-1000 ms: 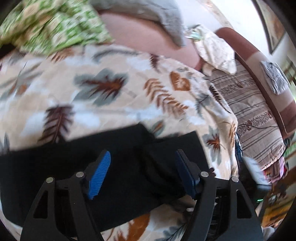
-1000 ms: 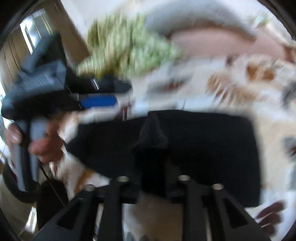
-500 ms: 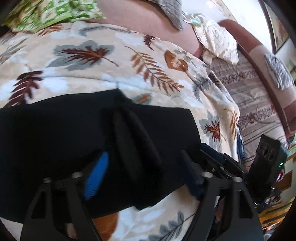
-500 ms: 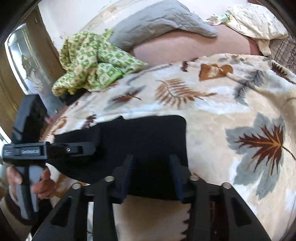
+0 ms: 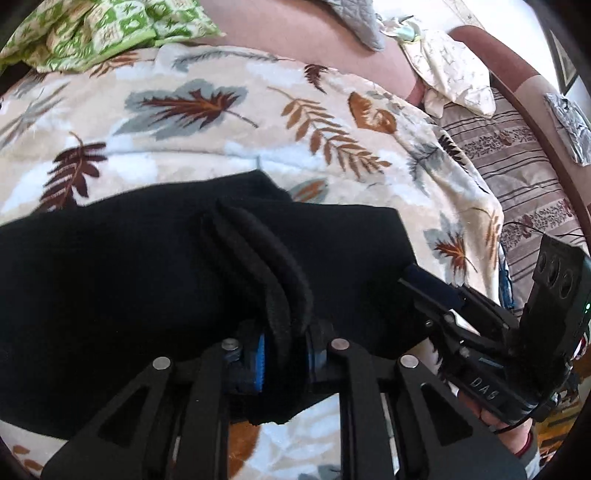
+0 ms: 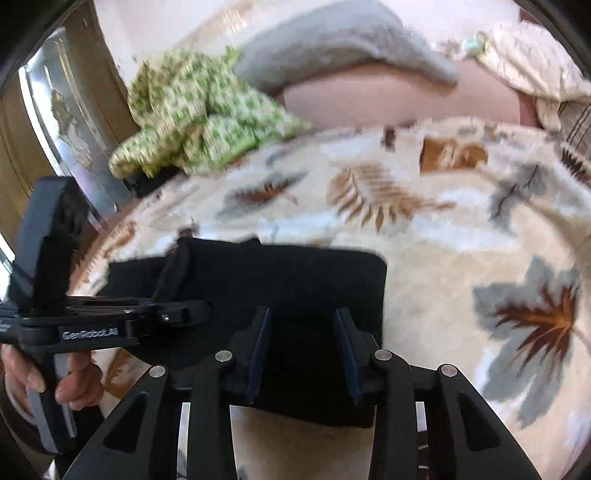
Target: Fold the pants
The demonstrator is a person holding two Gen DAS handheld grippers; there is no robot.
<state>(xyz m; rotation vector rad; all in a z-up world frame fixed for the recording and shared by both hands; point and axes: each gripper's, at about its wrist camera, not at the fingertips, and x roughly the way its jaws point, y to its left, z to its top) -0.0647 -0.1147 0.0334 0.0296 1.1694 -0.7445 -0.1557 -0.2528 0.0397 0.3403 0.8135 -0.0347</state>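
L gripper [image 5: 284, 354] just closing, pinched on black pants [image 5: 110, 295] fold, leaf blanket [image 5: 221, 147].

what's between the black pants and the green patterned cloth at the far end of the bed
Only bare leaf-print blanket lies between the black pants and the green patterned cloth, with nothing resting on that stretch. Both wrist views show it.

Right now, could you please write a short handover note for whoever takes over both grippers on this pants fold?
Left gripper: its jaws have just been closing and are now shut on a raised ridge of the black pants, near their near edge.
Right gripper: jaws apart, over the pants' near right part; whether the pads press the cloth cannot be told.
Pants: lying partly folded on the leaf-print blanket.
Done: left pinch taken.
Left: probably secure the right side, then lift and fold over.
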